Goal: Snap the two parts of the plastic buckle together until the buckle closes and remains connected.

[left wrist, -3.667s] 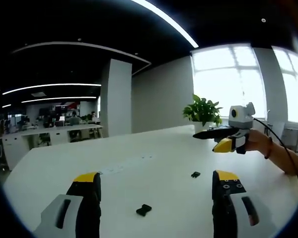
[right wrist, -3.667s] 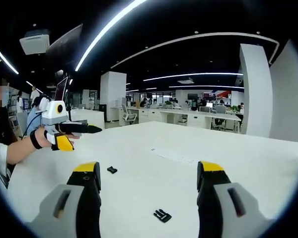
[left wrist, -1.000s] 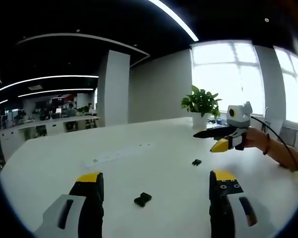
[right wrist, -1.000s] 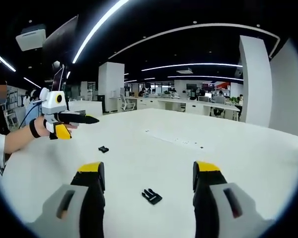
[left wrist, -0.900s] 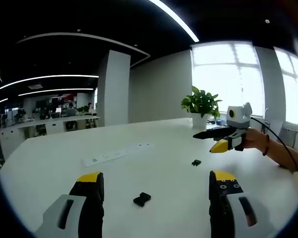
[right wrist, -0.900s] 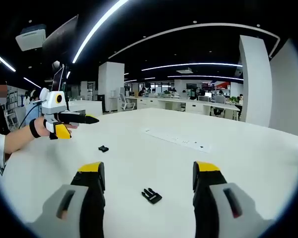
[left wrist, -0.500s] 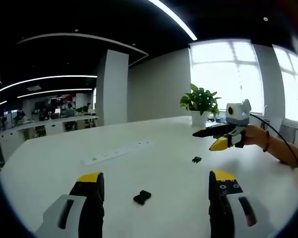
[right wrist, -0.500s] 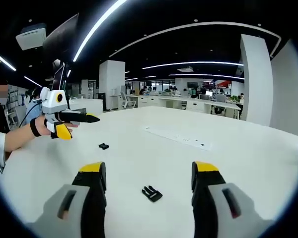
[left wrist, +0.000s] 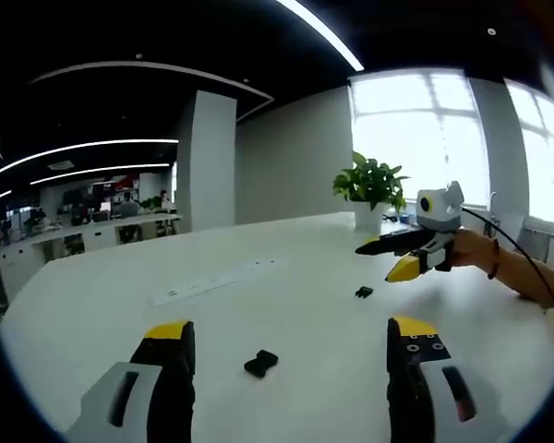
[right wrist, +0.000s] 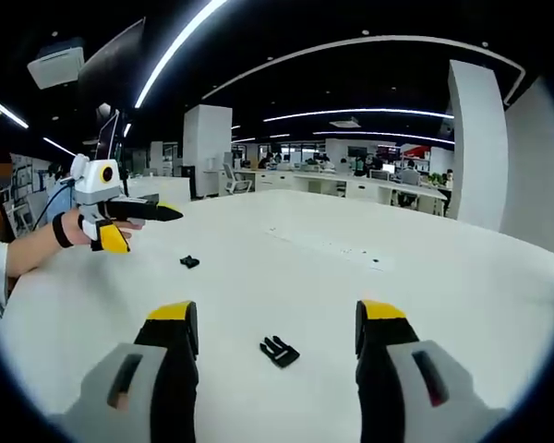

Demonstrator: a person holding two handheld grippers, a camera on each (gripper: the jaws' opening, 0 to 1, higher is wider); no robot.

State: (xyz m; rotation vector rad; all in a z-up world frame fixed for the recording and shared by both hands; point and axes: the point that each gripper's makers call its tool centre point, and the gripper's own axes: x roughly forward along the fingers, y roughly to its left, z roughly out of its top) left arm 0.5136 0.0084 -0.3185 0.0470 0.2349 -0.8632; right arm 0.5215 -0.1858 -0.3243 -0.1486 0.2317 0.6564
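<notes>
The left gripper (left wrist: 282, 355) hovered with jaws spread wide above one black buckle part (left wrist: 260, 363) on the white tabletop (left wrist: 286, 305); the right gripper (right wrist: 275, 346), equally wide apart, hung over the pronged buckle part (right wrist: 279, 351)

Two buckle parts are laid out on the surface (left wrist: 286, 305), well apart from each other. In the left gripper view, one buckle half (left wrist: 259, 364) is found between the left gripper's (left wrist: 286, 346) jaws, with the pronged half (left wrist: 364, 293) farther off to the right, below the right gripper (left wrist: 374, 257). A potted plant (left wrist: 369, 189) is seen behind that, and a power strip (left wrist: 212, 281) is set farther back left.
</notes>
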